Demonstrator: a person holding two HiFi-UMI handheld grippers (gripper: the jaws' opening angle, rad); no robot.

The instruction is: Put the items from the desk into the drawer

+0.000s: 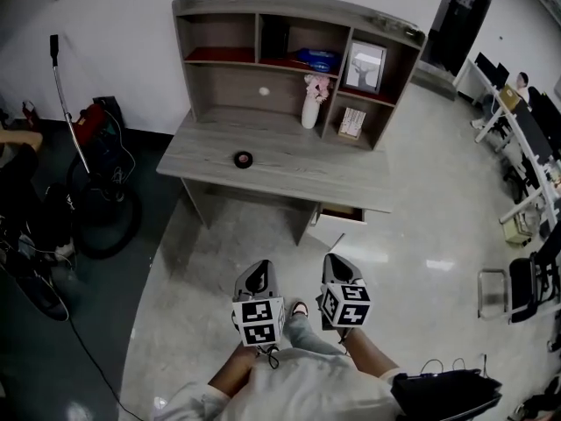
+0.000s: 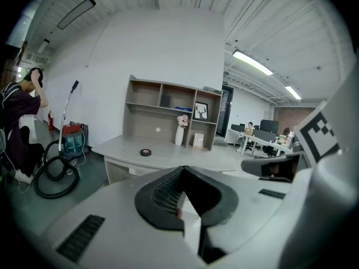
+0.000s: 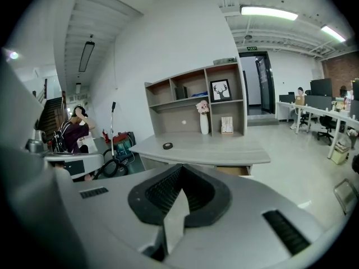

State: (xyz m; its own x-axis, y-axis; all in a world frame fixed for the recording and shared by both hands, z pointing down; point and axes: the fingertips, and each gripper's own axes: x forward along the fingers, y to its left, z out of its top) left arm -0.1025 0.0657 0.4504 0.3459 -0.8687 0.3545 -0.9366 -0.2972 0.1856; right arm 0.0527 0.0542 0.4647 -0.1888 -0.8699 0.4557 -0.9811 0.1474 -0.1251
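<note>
Grey desk [image 1: 289, 160] holds a tape roll [image 1: 243, 159]; left claw [image 1: 257, 274] and right claw [image 1: 337, 267] sit closed, empty.

Head view looks steeply down from well back at the grey wooden desk with a shelf unit on top [image 1: 298, 163], while left gripper view and right gripper view, low and side by side, both face that same desk [image 2: 168, 157] [image 3: 216, 144] from a distance.

This is looking like an open-plan office: people [image 1: 521, 82] are sitting at rows of workstations [image 1: 531, 147], swivel chairs [image 1: 526, 288] are standing on polished floor [image 1: 421, 235], strip lights [image 3: 268, 12] are glowing overhead, a hutch desk [image 1: 289, 160] is standing against the white wall [image 1: 114, 33]
</note>
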